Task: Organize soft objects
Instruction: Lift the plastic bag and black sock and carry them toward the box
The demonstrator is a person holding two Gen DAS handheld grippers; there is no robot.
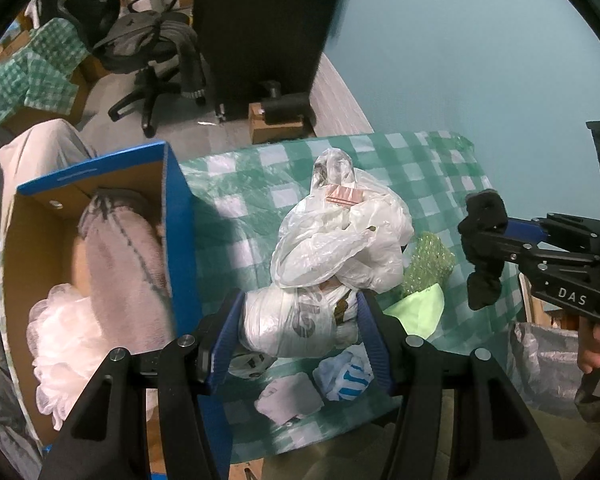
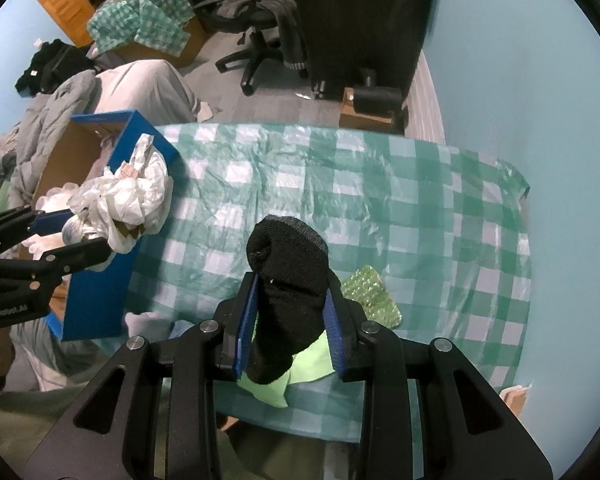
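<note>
Above the desk (image 2: 380,184), the left hand-held gripper (image 1: 300,320) holds one bundle of plastic bags (image 1: 332,248), and the right hand-held gripper (image 2: 290,316) clamps one black sock (image 2: 288,280). Carry each over the one blue box (image 1: 176,216) before releasing low. Perhaps four small soft items remain.

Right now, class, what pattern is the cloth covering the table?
Green-and-white checks; the tablecloth shows best in the right wrist view.
</note>
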